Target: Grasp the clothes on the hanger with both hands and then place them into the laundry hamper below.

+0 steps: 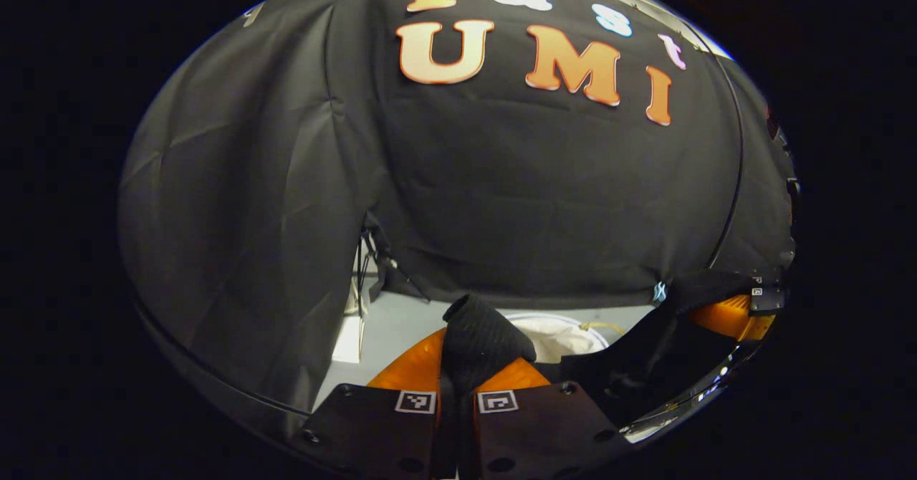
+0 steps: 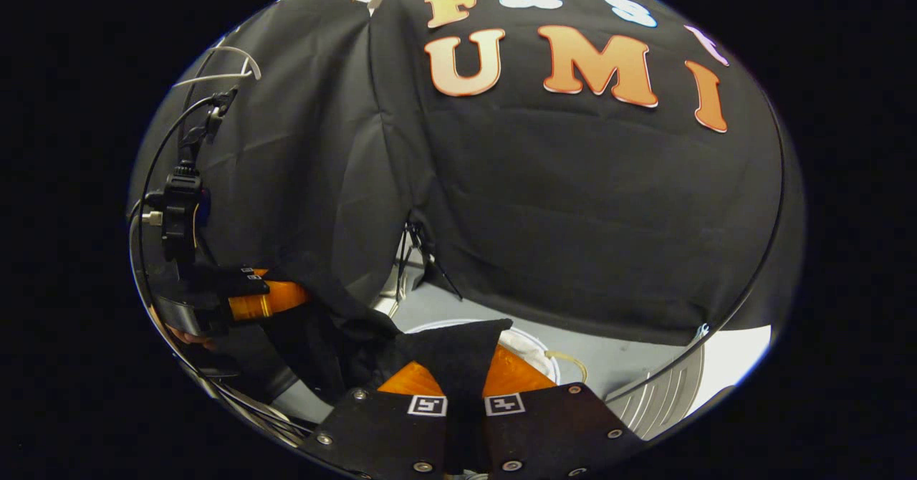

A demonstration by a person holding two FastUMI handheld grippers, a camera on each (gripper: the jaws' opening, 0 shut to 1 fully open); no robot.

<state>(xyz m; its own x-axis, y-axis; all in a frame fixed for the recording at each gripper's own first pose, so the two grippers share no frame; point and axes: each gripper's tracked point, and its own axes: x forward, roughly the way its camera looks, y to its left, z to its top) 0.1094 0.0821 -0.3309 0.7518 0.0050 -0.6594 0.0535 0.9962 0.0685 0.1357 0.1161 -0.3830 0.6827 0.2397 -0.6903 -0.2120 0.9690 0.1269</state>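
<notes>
A black garment is held between both grippers. In the left gripper view my left gripper (image 1: pixel 458 376) is shut on a bunched fold of the black garment (image 1: pixel 480 340), which sags to the right toward the right gripper (image 1: pixel 731 315). In the right gripper view my right gripper (image 2: pixel 458 380) is shut on another corner of the garment (image 2: pixel 448 354), and the cloth stretches left to the left gripper (image 2: pixel 276 297). Below and beyond the cloth lies the white round laundry hamper (image 1: pixel 566 337), with its rim (image 2: pixel 534 347) also seen past the right gripper's fingers.
The black cloth booth wall (image 1: pixel 537 193) hangs close ahead. A tripod-like stand (image 2: pixel 423 258) sits at the gap in the wall. Grey floor (image 2: pixel 630 362) surrounds the hamper. A cable and camera mount (image 2: pixel 179 208) ride on the left gripper.
</notes>
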